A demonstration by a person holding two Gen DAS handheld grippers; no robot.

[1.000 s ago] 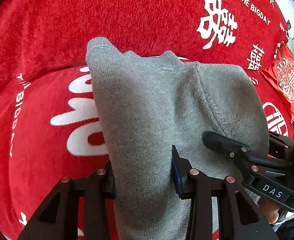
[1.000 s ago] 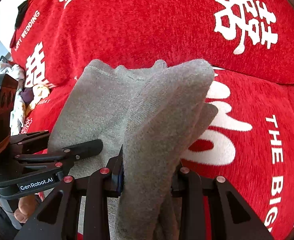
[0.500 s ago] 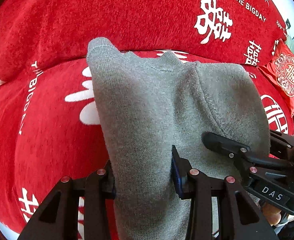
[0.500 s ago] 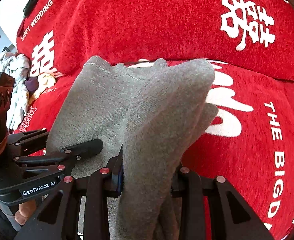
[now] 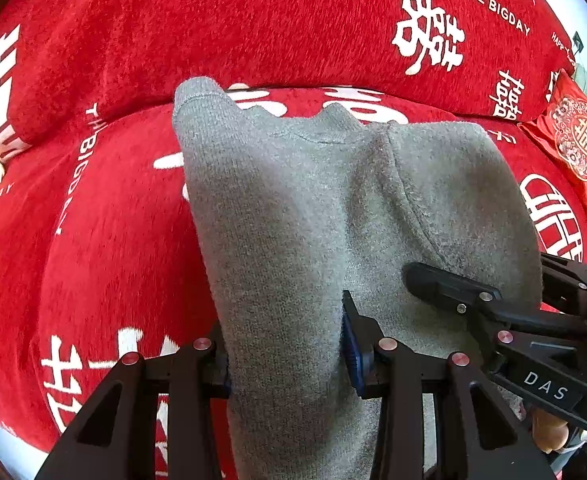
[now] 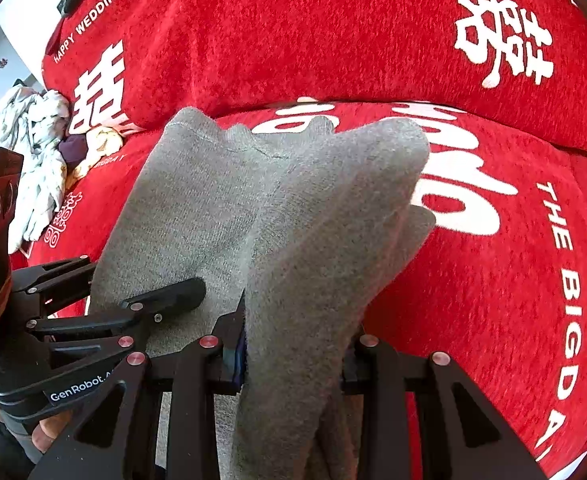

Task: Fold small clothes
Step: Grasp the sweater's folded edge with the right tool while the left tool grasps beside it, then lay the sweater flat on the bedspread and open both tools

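A red sofa cover [image 5: 93, 240] printed with white wedding characters fills the background. The left tool [image 5: 285, 344] is clamped on the grey garment [image 5: 293, 208], and the right tool [image 6: 293, 344] pinches its bunched other side, holding it above the cushion. It seems mid-fold; next, lower it flat.

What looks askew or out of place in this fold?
Nothing is damaged or spilled. The grey garment is held in both claws over the red sofa; its right side is bunched into uneven layers. Loose clothes lie piled at the sofa's left end.
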